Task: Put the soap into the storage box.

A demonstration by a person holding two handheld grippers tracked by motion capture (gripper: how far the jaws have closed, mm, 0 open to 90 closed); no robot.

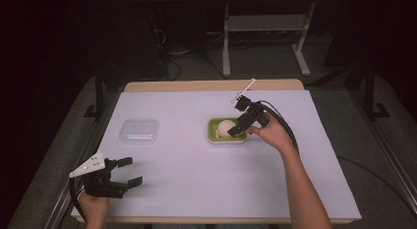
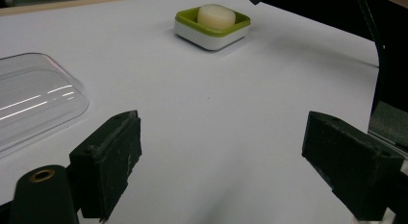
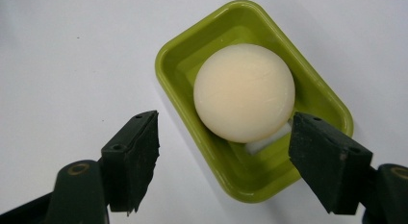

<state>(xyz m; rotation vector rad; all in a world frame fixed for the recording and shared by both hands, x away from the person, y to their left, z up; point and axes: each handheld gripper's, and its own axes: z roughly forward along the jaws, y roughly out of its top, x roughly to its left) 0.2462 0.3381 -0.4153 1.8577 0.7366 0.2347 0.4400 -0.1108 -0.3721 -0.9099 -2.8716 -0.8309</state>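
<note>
The soap (image 3: 244, 92), a round cream-coloured cake, sits in the green dish (image 3: 180, 48) near the middle of the white table (image 1: 196, 160), a little right of centre. It leans toward one end of the dish, on a small white insert that peeks out beneath it.

The right gripper (image 1: 237, 130) hangs directly over the dish, pointing down, jaws spread wide and holding nothing. In the right gripper view one jaw stands outside the dish over bare table, and the other over the dish's rim at the soap's side. The soap lies just ahead of the gap between them, not yet inside it. Being round, it has no long axis to line up with; the dish does, and it runs slantwise to the jaws. My guess is the soap is what gets picked, and the right hand is far the nearer.

The left gripper (image 1: 120, 172) rests well away from the dish at the table's near left corner, jaws also apart and empty. A clear plastic lid (image 1: 139, 131) lies left of the dish, with open table between them. Bare table surrounds the dish, with room to lift or slide.
</note>
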